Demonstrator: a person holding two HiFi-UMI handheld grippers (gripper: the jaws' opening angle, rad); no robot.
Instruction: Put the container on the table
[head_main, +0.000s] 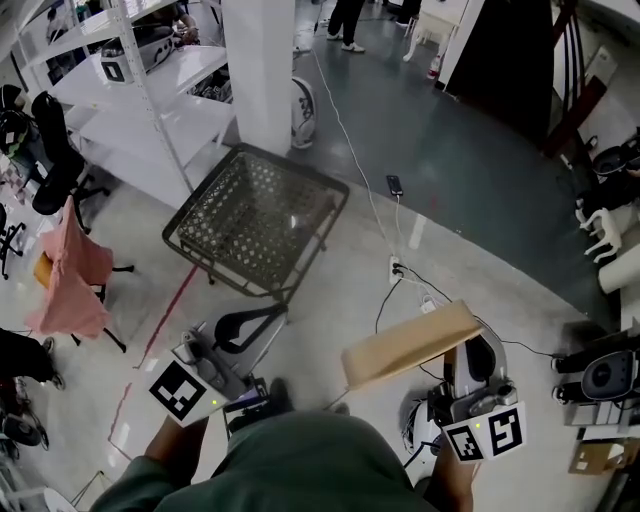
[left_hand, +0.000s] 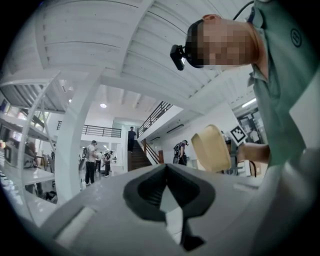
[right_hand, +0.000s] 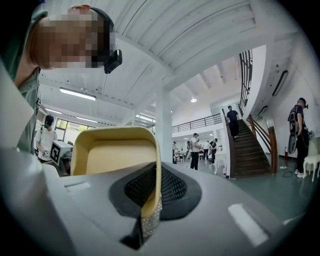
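Your right gripper (right_hand: 152, 175) is clamped on one side wall of the container (right_hand: 115, 150); the wall runs straight between the jaws and the pads press on it. From that pinch the container (head_main: 410, 345) juts out to your left, across your body, with its long axis running side to side and its far end dipping a little. It hangs over the bare floor (head_main: 330, 290), with nothing under it to rest on.

Your left gripper (left_hand: 166, 172) carries nothing. Its jaw tips seem to meet, and it sits well apart from the container, low on your left.

The move ahead turns on where a surface lies from the load. A dark mesh-topped frame (head_main: 255, 215) stands ahead and to your left, tilted. Beyond it, past the white column (head_main: 258, 70), are white flat surfaces (head_main: 160, 120). I cannot tell which of these is the tabletop. Either way the carry probably goes forward and left, so the free end of the container would arrive first.
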